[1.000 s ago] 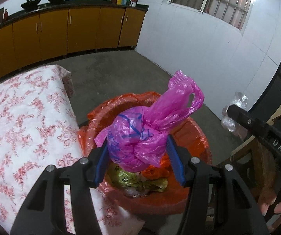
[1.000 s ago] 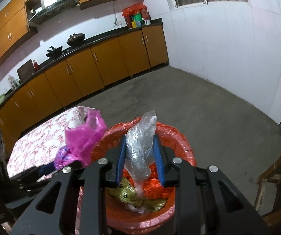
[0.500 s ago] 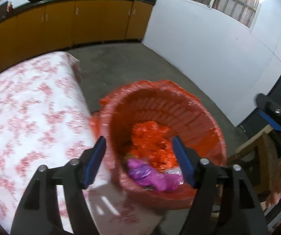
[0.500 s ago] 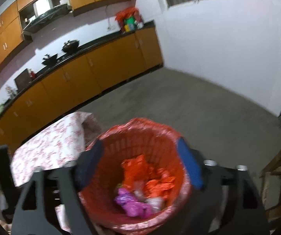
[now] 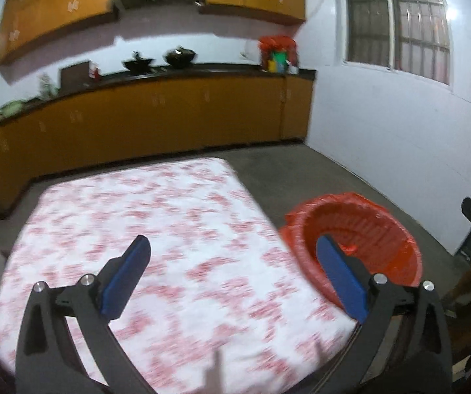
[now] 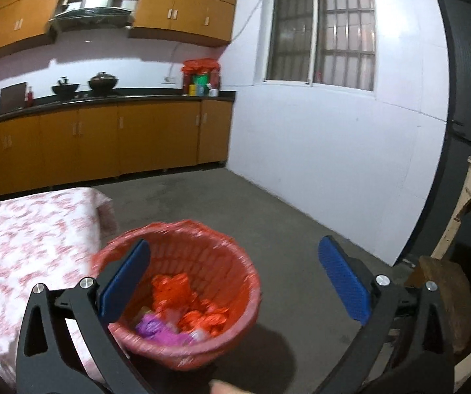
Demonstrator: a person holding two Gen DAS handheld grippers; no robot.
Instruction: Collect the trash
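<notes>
Dim indoor light, warm cast. Brightest spot is glare on the barred window (image 5: 396,19) top right, spilling onto the white wall (image 6: 317,151). Left wrist view is heavily motion-blurred: floral tablecloth (image 5: 156,249) smeared, cabinets soft. Right wrist view is sharper; only the red basket (image 6: 183,295) blurs, dark shadow on the floor beside it. Strong fisheye bend, black vignette in the corners.

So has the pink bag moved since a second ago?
Yes. It has dropped from the left gripper into the red bin and lies at the bottom as the pink bag.
</notes>
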